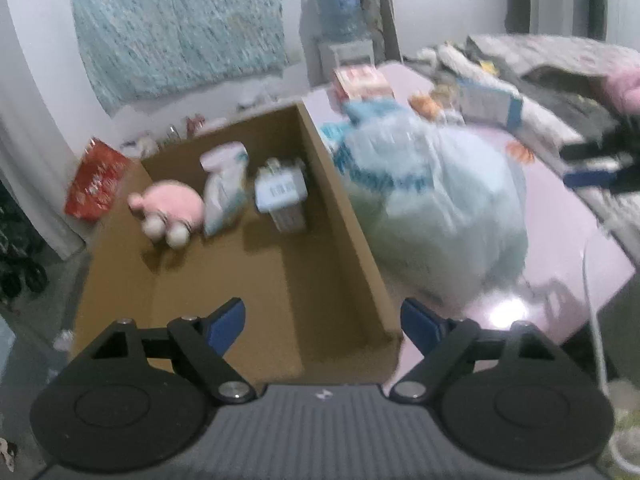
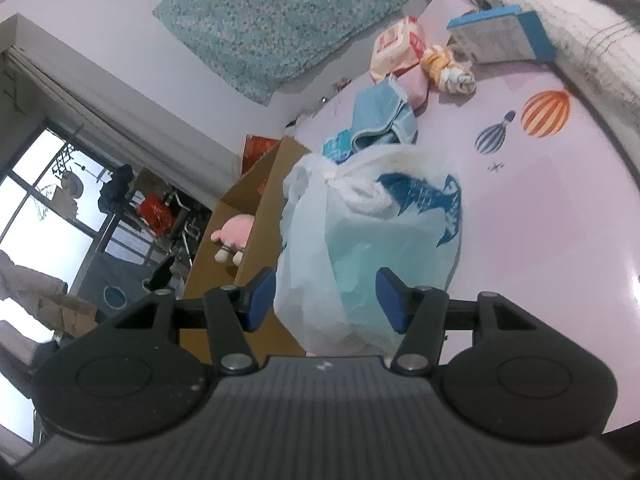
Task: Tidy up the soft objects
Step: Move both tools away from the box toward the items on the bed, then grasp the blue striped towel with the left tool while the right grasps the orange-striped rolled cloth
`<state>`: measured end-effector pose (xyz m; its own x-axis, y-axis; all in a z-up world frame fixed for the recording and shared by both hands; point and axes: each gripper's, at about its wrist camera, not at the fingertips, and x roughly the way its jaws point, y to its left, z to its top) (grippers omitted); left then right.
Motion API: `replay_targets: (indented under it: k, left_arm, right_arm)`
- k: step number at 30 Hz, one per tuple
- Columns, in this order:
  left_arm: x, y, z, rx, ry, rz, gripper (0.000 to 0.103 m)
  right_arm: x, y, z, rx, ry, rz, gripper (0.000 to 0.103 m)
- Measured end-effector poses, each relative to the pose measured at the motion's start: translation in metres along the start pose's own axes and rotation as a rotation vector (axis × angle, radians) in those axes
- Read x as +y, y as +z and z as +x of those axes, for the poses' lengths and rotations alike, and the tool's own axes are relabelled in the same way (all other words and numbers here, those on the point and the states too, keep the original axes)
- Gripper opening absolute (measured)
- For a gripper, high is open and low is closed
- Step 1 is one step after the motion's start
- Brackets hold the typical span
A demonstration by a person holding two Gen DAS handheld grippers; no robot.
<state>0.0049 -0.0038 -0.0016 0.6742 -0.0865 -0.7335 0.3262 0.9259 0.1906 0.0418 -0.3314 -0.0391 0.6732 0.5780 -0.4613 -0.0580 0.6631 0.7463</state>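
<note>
A brown cardboard box (image 1: 340, 216) stands beside a pink table (image 1: 560, 240). In it lie a pink plush (image 1: 168, 208), a white pouch (image 1: 224, 188) and a small pack (image 1: 280, 192). A tied plastic bag (image 1: 432, 204) of light blue soft stuff sits on the table by the box wall. My left gripper (image 1: 322, 320) is open and empty above the box's near end. My right gripper (image 2: 326, 300) is open, its fingers either side of the bag (image 2: 368, 240), not closed on it. It also shows at the right edge of the left wrist view (image 1: 600, 164).
On the table (image 2: 560, 208) behind the bag lie a blue towel (image 2: 380, 116), a pink wipes pack (image 2: 400, 44), a small orange plush (image 2: 448, 68) and a blue box (image 2: 504, 32). Bedding (image 2: 560, 20) lies along the far side. A red bag (image 1: 96, 180) leans by the wall.
</note>
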Motion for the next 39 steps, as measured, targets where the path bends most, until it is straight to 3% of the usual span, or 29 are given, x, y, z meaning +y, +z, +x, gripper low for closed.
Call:
replay_targets:
  k: [5,10,17,20,27,33,39]
  left_arm:
    - [0.010,0.067,-0.013,-0.042,-0.006,-0.003,0.098]
    - [0.011,0.150,0.003,-0.034,-0.056,-0.023,0.101]
    - [-0.015,0.255,0.098,0.049,-0.010,-0.006,0.101]
    - [-0.032,0.281,0.156,0.144,-0.034,0.002,0.101]
    - [-0.065,0.301,0.272,0.325,-0.115,0.012,0.101]
    - [-0.088,0.307,0.343,0.422,-0.121,0.023,0.101]
    - [-0.098,0.307,0.385,0.496,-0.104,0.048,0.101]
  right_arm:
    - [-0.001,0.018,-0.008,-0.029,-0.014,-0.026,0.055]
    - [0.017,0.053,-0.014,-0.082,-0.014,-0.114,0.055]
    - [0.018,0.116,0.028,-0.081,-0.031,-0.163,0.056]
    - [0.007,0.136,0.062,-0.064,-0.064,-0.176,0.056]
    - [-0.034,0.164,0.132,-0.058,-0.293,-0.300,0.055]
    - [-0.063,0.188,0.171,-0.048,-0.354,-0.377,0.055]
    - [-0.074,0.203,0.208,-0.026,-0.400,-0.459,0.049]
